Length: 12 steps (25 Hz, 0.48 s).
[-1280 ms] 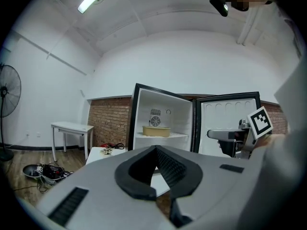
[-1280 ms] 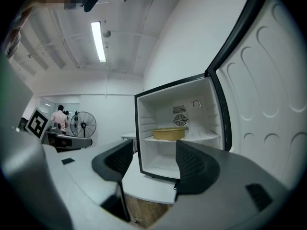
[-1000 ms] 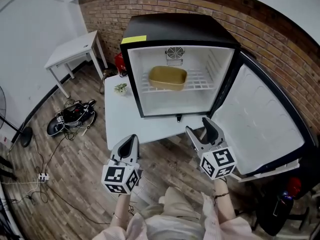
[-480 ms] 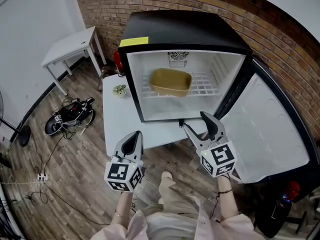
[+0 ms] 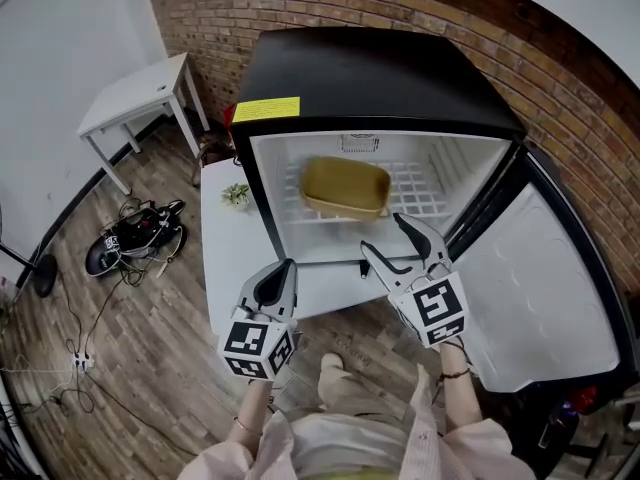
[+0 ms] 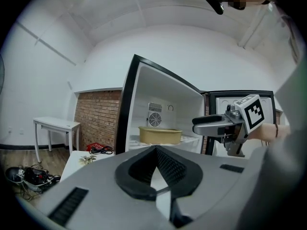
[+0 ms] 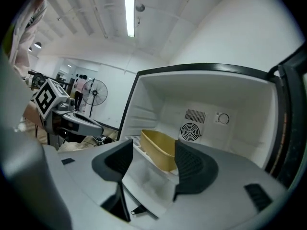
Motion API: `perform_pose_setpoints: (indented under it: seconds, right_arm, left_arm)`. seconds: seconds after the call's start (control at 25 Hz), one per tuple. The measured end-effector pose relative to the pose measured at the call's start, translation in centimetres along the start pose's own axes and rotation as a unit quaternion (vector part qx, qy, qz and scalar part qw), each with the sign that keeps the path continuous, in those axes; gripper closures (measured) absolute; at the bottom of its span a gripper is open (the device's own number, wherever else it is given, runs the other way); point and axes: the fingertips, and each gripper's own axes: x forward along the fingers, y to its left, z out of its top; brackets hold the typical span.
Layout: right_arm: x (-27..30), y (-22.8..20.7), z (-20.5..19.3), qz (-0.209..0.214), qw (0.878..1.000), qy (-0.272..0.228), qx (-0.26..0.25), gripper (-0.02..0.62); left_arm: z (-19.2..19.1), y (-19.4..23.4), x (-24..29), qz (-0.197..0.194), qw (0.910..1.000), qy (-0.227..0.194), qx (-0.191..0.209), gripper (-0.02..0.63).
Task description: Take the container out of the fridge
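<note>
fridge door [image 5: 545, 288]: cut by right edge | yellow label [image 5: 266, 109]: print unreadable | container [image 7: 157, 149]: partly behind fingers [image 7: 193, 169]

The container [image 5: 346, 188] is a tan, oblong, open-topped tub. It sits upright on the wire shelf [image 5: 422, 180], left of centre, inside the fridge [image 5: 370, 68]. The fridge is small and black with a white interior. It stands on a white desk [image 5: 228, 253], its door [image 5: 545, 288] swung wide open to the right.

Nothing can be read: the yellow sticker [image 5: 266, 109] on the fridge's [image 5: 370, 68] top front edge is too small to make out.
</note>
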Motion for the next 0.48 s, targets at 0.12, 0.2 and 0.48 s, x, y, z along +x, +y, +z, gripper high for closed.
perform_pose_setpoints:
  seconds: [0.12, 0.2, 0.48]
  right_arm:
    - [1.4, -0.6, 0.1, 0.014, 1.0, 0.009, -0.021, 0.33]
    - [1.9, -0.6, 0.4, 0.022, 0.999, 0.012, -0.034, 0.33]
    - [4.3, -0.1, 0.8, 0.075, 0.992, 0.036, -0.095, 0.331]
  left_arm:
    - [0.4, 0.4, 1.5, -0.003, 1.0, -0.001, 0.0, 0.615]
    - [0.4, 0.4, 1.9, -0.005, 1.0, 0.0, 0.001, 0.615]
    - [0.7, 0.5, 4.1, -0.019, 0.9998, 0.001, 0.002, 0.615]
